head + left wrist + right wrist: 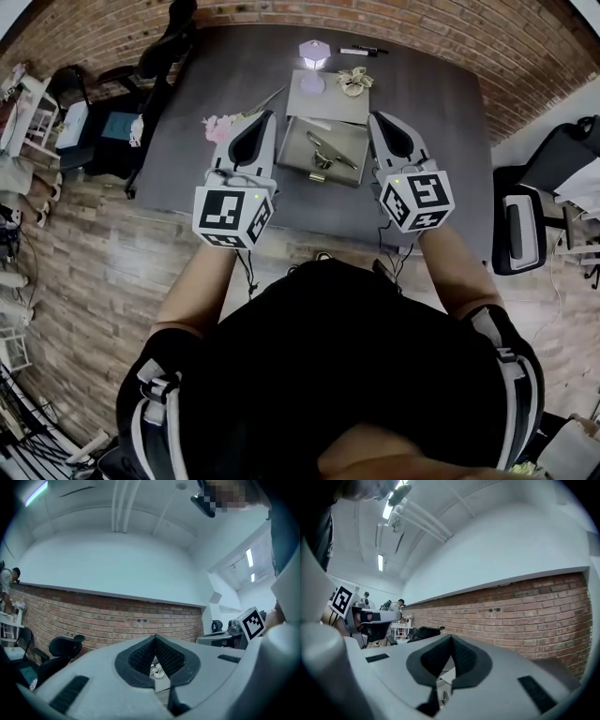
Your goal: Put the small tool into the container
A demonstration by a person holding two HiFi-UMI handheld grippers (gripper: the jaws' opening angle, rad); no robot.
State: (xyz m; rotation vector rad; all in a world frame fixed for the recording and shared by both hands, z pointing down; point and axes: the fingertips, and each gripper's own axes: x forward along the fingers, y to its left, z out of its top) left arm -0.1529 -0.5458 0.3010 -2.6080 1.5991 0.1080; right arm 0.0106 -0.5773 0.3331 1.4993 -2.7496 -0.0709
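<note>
In the head view an open grey container [292, 156] stands on the middle of the dark table [441, 122], with a small metal tool [330, 150] lying inside it. Its flat lid [330, 101] lies just behind it. My left gripper [262, 116] hangs above the table to the container's left, jaws shut and empty. On the container's right my right gripper [376, 118] is raised too, shut with nothing in it. In the left gripper view the left gripper [154, 638] has its pads touching; the right gripper [451, 638] in its own view is the same.
A small lit lamp [314, 54], a bundle of white cord [356, 82] and a marker [362, 50] lie at the table's far side. A pink item [217, 127] sits left of the container. Office chairs stand at left [112, 122] and right [521, 230].
</note>
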